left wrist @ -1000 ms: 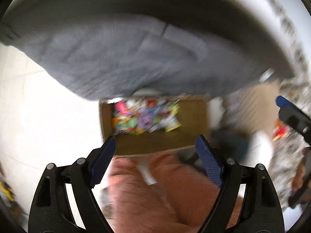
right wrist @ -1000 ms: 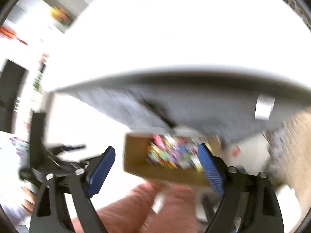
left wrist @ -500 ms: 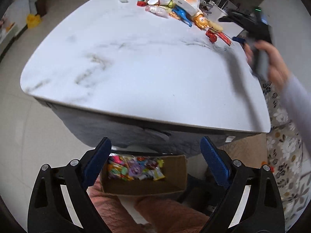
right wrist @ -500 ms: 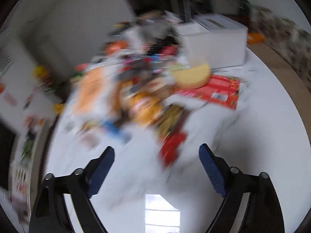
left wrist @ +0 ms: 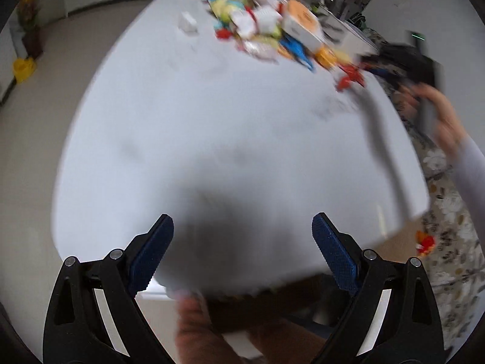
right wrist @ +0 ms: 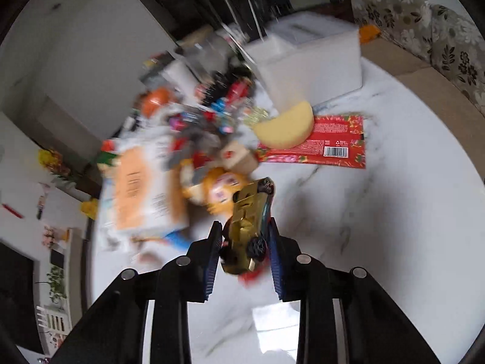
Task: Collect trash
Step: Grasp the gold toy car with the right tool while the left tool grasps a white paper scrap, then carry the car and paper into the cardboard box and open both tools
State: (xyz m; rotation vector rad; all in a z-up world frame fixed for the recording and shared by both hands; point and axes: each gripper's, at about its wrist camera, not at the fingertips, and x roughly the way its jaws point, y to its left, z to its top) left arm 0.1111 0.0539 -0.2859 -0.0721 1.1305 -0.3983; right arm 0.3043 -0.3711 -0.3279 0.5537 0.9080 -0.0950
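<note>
In the right wrist view my right gripper [right wrist: 244,239] is shut on a gold toy car [right wrist: 247,227], which sits between the blue pads over the white marble table [right wrist: 379,227]. A blurred heap of trash [right wrist: 188,139] lies just beyond it: an orange-and-white box [right wrist: 139,191], wrappers, a yellow wedge [right wrist: 285,127] and a red flat packet [right wrist: 333,144]. In the left wrist view my left gripper [left wrist: 242,251] is open and empty above the near edge of the same table [left wrist: 212,121]. The trash heap [left wrist: 272,30] shows at the table's far end there.
A white box [right wrist: 315,63] stands behind the heap. A floral sofa [right wrist: 439,36] lies to the right. In the left wrist view the right hand and its gripper [left wrist: 424,91] reach in at the right edge, and a pink-clad lap [left wrist: 242,333] shows below.
Both views have swung up from the cardboard box under the table to the tabletop. My right gripper has closed on the gold toy car. The left gripper stays open.
</note>
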